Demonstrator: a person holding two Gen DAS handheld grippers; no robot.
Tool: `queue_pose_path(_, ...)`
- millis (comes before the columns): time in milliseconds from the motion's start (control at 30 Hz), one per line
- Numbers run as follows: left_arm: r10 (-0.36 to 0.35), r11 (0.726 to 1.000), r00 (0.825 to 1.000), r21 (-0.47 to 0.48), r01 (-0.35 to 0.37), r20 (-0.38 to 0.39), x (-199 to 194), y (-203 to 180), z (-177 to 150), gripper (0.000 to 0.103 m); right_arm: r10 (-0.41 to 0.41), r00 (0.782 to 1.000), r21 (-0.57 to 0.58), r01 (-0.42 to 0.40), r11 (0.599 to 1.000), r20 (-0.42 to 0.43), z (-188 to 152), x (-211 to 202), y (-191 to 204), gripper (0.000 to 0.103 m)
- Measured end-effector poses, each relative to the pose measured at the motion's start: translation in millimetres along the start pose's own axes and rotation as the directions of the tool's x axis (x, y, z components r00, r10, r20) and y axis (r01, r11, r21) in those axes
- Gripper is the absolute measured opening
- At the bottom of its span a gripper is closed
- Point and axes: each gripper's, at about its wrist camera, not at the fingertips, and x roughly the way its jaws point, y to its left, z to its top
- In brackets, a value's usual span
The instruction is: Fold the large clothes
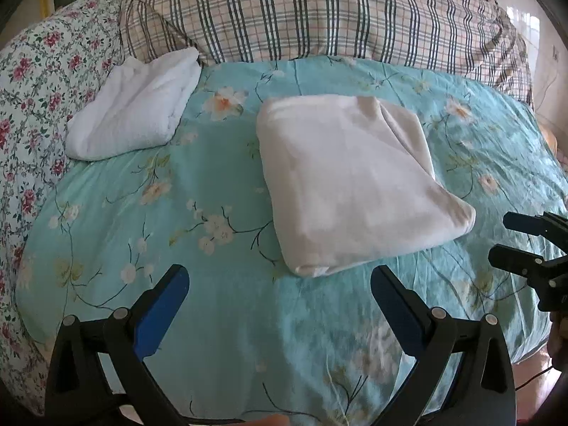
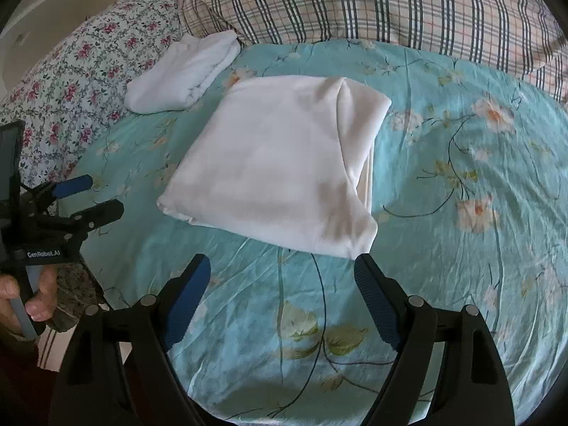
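A cream-white garment (image 1: 351, 181) lies folded into a thick rectangle on the turquoise floral bedspread (image 1: 213, 319); it also shows in the right wrist view (image 2: 280, 163). A second folded white garment (image 1: 138, 106) lies behind it to the left, against the pillows, also in the right wrist view (image 2: 188, 74). My left gripper (image 1: 280, 277) is open and empty, just short of the cream garment's near edge. My right gripper (image 2: 282, 266) is open and empty, near the garment's front corner. Each gripper shows in the other's view: the right one (image 1: 504, 238), the left one (image 2: 103, 195).
A plaid pillow (image 1: 319, 10) lies across the head of the bed. A pink-flowered pillow (image 1: 39, 81) lies along the left side. The bedspread (image 2: 461, 177) stretches to the right of the garment. A hand (image 2: 32, 298) holds the left gripper's handle.
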Motion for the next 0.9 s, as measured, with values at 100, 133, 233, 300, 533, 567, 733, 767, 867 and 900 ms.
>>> queue_pose_path(100,0.000,1.000,1.000,-0.005,0.000,-0.003,2.7,-1.9,3.3,0.102,-0.001,1.000,0.001,0.001,1.000,-0.001,3.1,2.0,-3.5,0.083)
queue_pose_path(133,0.006,1.000,1.000,-0.007,-0.006,-0.005,4.5,-2.4,4.3,0.102,-0.003,1.000,0.001,0.003,1.000,-0.002,3.8,2.8,-4.3,0.083)
queue_pose_path(233,0.017,1.000,1.000,-0.006,-0.017,-0.010,8.2,-4.6,5.3,0.102,-0.007,1.000,0.003,0.007,1.000,-0.008,5.2,5.4,-6.8,0.083)
queue_pose_path(300,0.016,1.000,1.000,-0.007,-0.016,-0.009,9.1,-5.0,6.4,0.102,-0.008,1.000,0.006,0.008,1.000,-0.010,6.8,6.2,-7.9,0.083)
queue_pose_path(533,0.013,1.000,1.000,-0.006,-0.013,0.000,4.0,-6.5,7.1,0.102,0.001,1.000,-0.009,-0.001,1.000,0.007,15.1,-3.4,-7.7,0.083)
queue_pose_path(567,0.011,1.000,1.000,-0.007,-0.011,0.004,2.7,-6.9,7.0,0.102,0.003,1.000,-0.013,-0.003,1.000,0.011,16.8,-5.4,-7.6,0.083)
queue_pose_path(733,0.011,1.000,1.000,-0.006,-0.011,0.013,-1.3,-7.9,8.2,0.102,0.006,1.000,-0.023,-0.006,1.000,0.021,19.8,-9.9,-6.0,0.083)
queue_pose_path(767,0.011,1.000,1.000,-0.007,-0.011,0.014,-1.6,-7.8,8.2,0.102,0.007,1.000,-0.024,-0.006,1.000,0.020,19.7,-9.6,-6.0,0.084)
queue_pose_path(867,0.010,1.000,1.000,-0.009,-0.010,0.013,-1.9,-7.5,8.1,0.102,0.008,1.000,-0.024,-0.008,1.000,0.016,19.2,-8.0,-5.4,0.084)
queue_pose_path(900,0.010,1.000,1.000,-0.010,-0.010,0.013,-1.9,-7.0,8.2,0.102,0.010,1.000,-0.023,-0.010,1.000,0.014,18.8,-7.6,-4.8,0.084)
